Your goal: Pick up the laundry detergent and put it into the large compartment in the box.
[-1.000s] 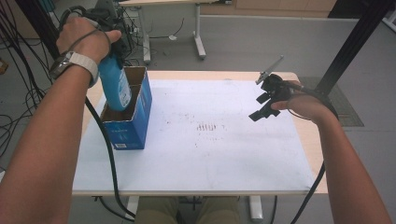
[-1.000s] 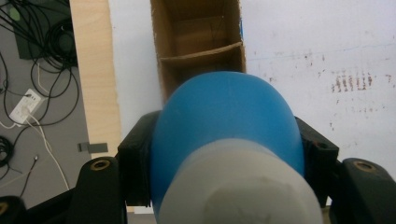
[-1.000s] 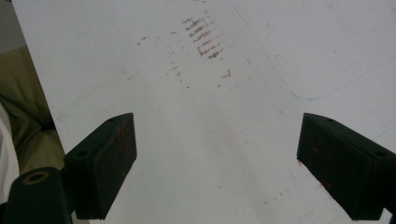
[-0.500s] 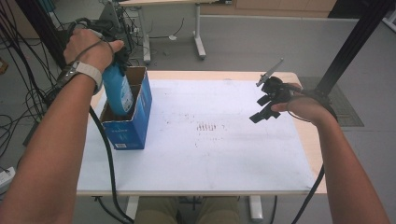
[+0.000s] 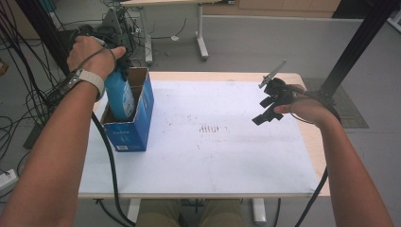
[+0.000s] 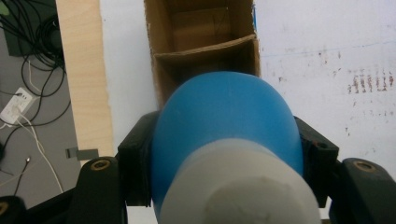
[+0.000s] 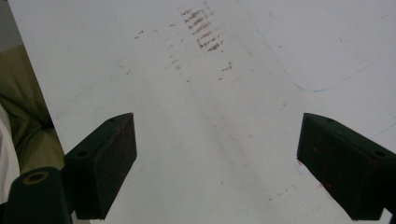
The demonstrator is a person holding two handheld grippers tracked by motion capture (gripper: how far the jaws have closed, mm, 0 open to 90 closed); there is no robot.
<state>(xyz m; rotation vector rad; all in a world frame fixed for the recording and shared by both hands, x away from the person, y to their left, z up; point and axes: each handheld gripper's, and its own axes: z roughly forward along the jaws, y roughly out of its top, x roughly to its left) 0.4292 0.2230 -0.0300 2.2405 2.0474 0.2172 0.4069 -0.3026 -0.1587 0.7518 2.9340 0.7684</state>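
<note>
**A:** The left gripper (image 5: 118,71) is clamped on a blue bottle (image 5: 119,97), one black jaw pressed to each side of its rounded shoulder, just below the white cap (image 6: 238,186). The right gripper (image 5: 265,111) stands with its jaws spread wide and nothing between them.

**B:** Where does the bottle sit against the cardboard box (image 5: 135,127)?

**A:** Upright, with its lower part down inside the box's open top, at the end of the box nearer the person. The upper half rises clear of the rim. Whether the base rests on the floor of the box, I cannot tell from here.

**B:** And the box itself?

**A:** Blue outside, bare brown card inside, standing at the left edge of the white tabletop (image 5: 213,161). In the left gripper view a cardboard divider (image 6: 205,46) crosses the inside, with another compartment beyond the bottle.

**B:** The right hand (image 5: 307,106)?

**A:** Well apart from the box, over the far right part of the table, held above the surface. Its jaws point down and toward the middle of the top, where a patch of small reddish marks (image 5: 213,128) lies between it and the box.

**B:** The left hand (image 5: 94,56)?

**A:** Directly above the box, a watch with a pale strap (image 5: 87,78) at the wrist, a black cable (image 5: 109,165) trailing down past the box's near end and off the table's front edge.
</note>
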